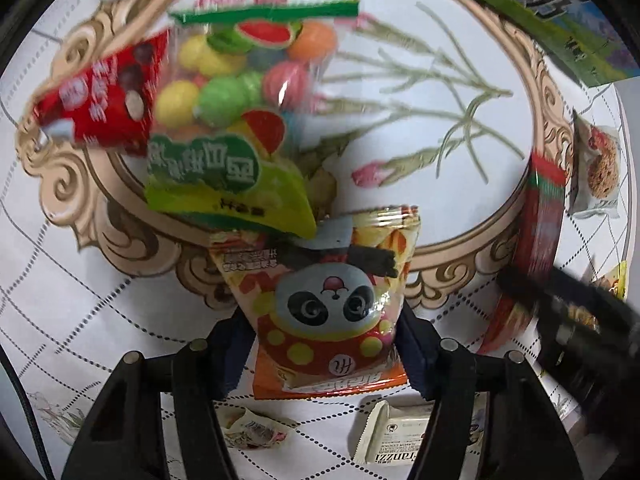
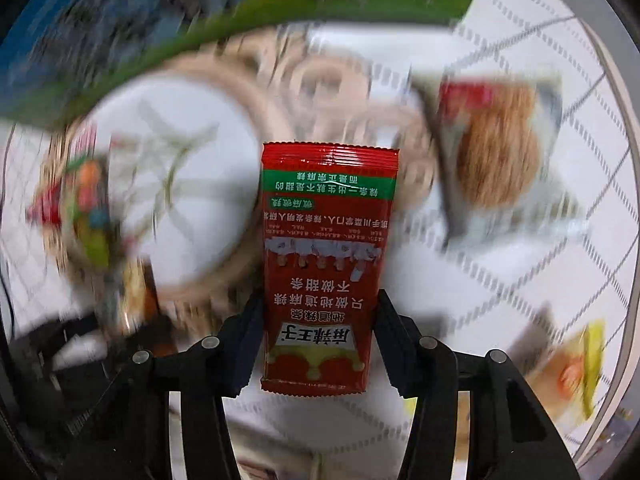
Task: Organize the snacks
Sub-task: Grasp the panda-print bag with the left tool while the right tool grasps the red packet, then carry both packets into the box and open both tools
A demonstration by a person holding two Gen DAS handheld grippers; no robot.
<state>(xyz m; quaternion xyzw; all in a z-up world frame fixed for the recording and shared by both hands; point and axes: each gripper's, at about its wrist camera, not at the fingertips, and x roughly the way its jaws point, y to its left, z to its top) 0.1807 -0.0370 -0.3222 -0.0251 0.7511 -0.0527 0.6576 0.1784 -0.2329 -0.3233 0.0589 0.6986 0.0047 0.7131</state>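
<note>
My left gripper (image 1: 324,332) is shut on a panda snack packet (image 1: 326,300) and holds it over the near rim of a white oval tray with a tan scrolled border (image 1: 460,236). A bag of round coloured candies (image 1: 244,112) and a red chocolate packet (image 1: 104,96) lie at the tray's left side. My right gripper (image 2: 318,332) is shut on a red spicy-strip packet (image 2: 326,264), held upright above the tray's rim (image 2: 224,276). That packet and the right gripper also show at the right in the left wrist view (image 1: 540,216).
A cookie packet (image 1: 598,168) lies right of the tray on the white patterned cloth; it also shows in the right wrist view (image 2: 496,156). A Franzzi packet (image 1: 404,440) and a small wrapped sweet (image 1: 252,428) lie near me. A green-blue box (image 1: 560,12) stands behind the tray. A yellow packet (image 2: 580,372) lies at right.
</note>
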